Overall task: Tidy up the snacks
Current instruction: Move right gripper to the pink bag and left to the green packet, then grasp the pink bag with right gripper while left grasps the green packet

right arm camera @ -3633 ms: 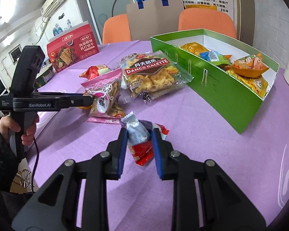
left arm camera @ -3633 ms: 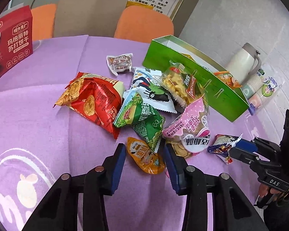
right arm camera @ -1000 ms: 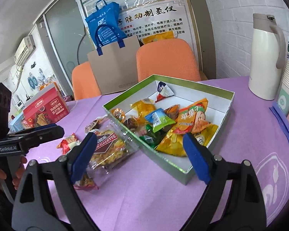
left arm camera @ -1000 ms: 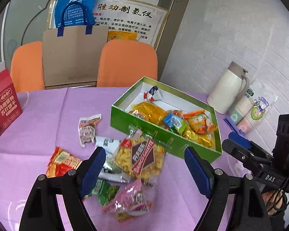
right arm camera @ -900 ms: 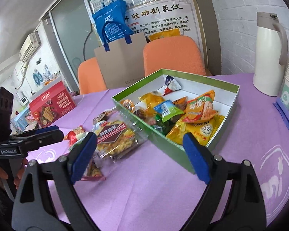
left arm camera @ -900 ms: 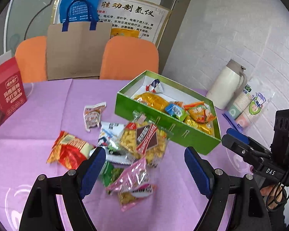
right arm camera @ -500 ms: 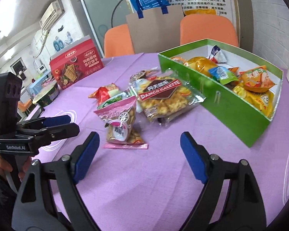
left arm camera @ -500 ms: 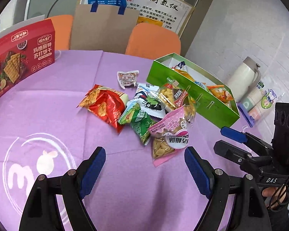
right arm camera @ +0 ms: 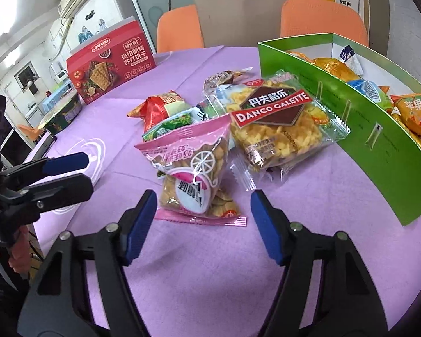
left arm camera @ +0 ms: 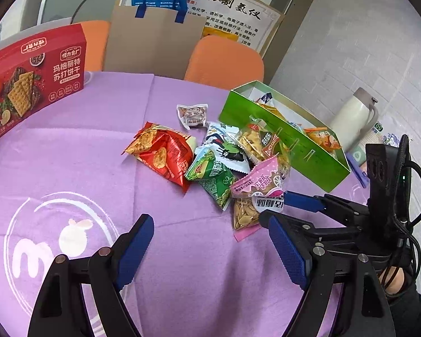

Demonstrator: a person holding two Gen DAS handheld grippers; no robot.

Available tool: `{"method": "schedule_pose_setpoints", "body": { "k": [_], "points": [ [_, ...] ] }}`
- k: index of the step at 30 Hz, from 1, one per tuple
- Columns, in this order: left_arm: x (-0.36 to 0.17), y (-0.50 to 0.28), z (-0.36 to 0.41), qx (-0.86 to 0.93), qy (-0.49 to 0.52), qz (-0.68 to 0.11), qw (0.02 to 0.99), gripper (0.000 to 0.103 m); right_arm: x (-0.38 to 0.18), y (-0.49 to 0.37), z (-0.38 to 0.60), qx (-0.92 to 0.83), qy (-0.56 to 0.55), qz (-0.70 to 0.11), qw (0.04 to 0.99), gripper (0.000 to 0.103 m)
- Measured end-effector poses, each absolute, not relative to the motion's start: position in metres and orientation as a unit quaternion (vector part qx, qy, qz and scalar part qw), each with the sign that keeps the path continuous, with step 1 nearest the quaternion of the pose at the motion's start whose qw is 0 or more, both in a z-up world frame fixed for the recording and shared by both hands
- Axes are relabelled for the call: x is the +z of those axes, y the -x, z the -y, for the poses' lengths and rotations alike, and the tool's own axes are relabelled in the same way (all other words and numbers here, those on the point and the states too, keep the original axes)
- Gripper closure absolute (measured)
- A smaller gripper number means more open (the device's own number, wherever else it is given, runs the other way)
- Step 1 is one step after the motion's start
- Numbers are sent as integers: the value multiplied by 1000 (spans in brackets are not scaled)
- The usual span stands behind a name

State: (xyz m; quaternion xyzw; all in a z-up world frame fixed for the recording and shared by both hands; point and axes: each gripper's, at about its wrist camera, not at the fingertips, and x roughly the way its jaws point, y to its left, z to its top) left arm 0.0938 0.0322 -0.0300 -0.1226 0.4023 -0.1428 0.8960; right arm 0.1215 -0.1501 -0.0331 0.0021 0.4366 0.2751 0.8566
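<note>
right claw (right arm camera: pixel 203 219): jaws apart and closing, low over the bench, nothing pressed between the pads; the near end of the pink bag sits just ahead in the gap.
left claw (left arm camera: pixel 210 248): jaws wide apart and empty, hovering over bare purple cloth; seen from the right wrist, it lies off to that claw's left (right arm camera: pixel 70 172).
pink bag (right arm camera: pixel 195 168): straight ahead of the right claw, lying on the bench, its sealed edge nearest the pads; from the left claw it is ahead and to the right (left arm camera: pixel 256 193), touching the right claw's tips.
galette pack (right arm camera: pixel 278 123): beyond the pink bag, ahead-right of the right claw, leaning against the green box.
green box (right arm camera: pixel 379 137): far right of the right claw, open on top, snacks inside; ahead-right of the left claw (left arm camera: pixel 283 137).
green bag (left arm camera: pixel 214 175): ahead of the left claw, just left of the pink bag, overlapped by a white pack (left arm camera: pixel 226 147).
red bag (left arm camera: pixel 162 154): ahead of the left claw, left of the green bag, touching it.
small clear pack (left arm camera: pixel 192 115): beyond the pile, apart from it.
red carton (left arm camera: pixel 32 80): far ahead-left of the left claw, upright.
bench (left arm camera: pixel 70 168): covered by purple cloth with white print.
flask (left arm camera: pixel 353 118): beyond the green box, far right of the left claw.
hand (left arm camera: pixel 393 279): grips the right claw's handle, lower right in the left wrist view.
</note>
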Motion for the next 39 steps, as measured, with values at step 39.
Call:
{"method": "schedule_pose_setpoints", "body": {
  "k": [39],
  "points": [
    [-67, -191, -14, -165, 187, -451, 857, 45, -41, -129, 147, 317, -32, -450, 835, 64]
  ]
}}
